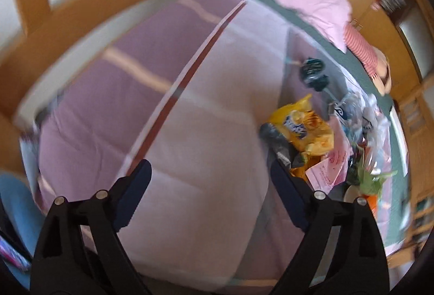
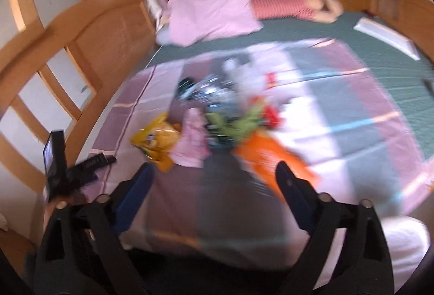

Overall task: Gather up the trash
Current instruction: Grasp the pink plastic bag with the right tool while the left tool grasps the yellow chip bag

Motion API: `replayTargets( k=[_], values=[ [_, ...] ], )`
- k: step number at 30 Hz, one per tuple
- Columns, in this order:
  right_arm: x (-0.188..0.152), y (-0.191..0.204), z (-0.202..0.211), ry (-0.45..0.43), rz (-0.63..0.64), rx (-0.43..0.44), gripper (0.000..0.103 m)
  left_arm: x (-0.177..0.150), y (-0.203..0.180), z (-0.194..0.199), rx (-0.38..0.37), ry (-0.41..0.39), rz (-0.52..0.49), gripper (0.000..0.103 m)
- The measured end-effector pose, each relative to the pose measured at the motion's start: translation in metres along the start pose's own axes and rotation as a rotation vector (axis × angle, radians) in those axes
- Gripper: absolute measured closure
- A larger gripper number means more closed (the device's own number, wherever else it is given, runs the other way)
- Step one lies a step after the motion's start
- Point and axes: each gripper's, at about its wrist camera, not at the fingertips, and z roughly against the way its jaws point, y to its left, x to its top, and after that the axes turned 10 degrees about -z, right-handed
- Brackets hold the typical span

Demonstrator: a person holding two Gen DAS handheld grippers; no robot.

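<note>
My jaws on both the left gripper [image 1: 210, 175] and the right gripper [image 2: 214, 178] stand wide and hold nothing. The trash pile [image 2: 217, 116] lies mid-bed on the pink blanket [image 1: 190, 159], with free blanket before it. The yellow bag [image 1: 301, 126] points toward the wooden bed frame [image 2: 108, 31]. Only my right view shows the orange bag [image 2: 268, 156] clearly.

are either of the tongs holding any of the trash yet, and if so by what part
Nothing is held. The left tongs and right tongs are both open over the bedspread, short of the trash pile.
</note>
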Motion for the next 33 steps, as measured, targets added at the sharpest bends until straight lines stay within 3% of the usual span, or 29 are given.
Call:
replayTargets(
  k=[2, 5, 8, 12, 16, 25, 30, 33],
  values=[
    [0.011, 0.031, -0.061, 0.051, -0.037, -0.033, 0.022, 0.001, 0.01, 0.001, -0.051, 0.001, 0.059, 0.013],
    [0.023, 0.051, -0.132, 0.087, -0.101, -0.16, 0.022, 0.002, 0.018, 0.012, -0.001, -0.047, 0.098, 0.01],
    [0.027, 0.051, -0.185, 0.122, -0.174, -0.293, 0.022, 0.005, 0.025, 0.016, -0.013, -0.061, 0.133, 0.01],
    [0.022, 0.049, -0.216, 0.198, -0.162, -0.31, 0.051, 0.007, 0.028, 0.019, -0.023, -0.061, 0.159, 0.009],
    [0.011, 0.054, -0.213, 0.247, -0.138, -0.245, 0.072, 0.003, 0.027, 0.021, -0.045, -0.046, 0.174, 0.009],
    [-0.043, 0.084, -0.17, 0.395, 0.014, 0.009, 0.076, -0.003, 0.047, 0.027, -0.027, -0.051, 0.233, 0.007],
    [-0.039, 0.068, -0.141, 0.314, 0.01, -0.009, 0.076, 0.005, 0.068, 0.025, -0.023, -0.031, 0.307, 0.007],
    [-0.025, 0.038, -0.13, 0.234, -0.085, -0.094, 0.076, 0.023, 0.06, 0.02, 0.007, -0.034, 0.251, 0.004]
  ],
)
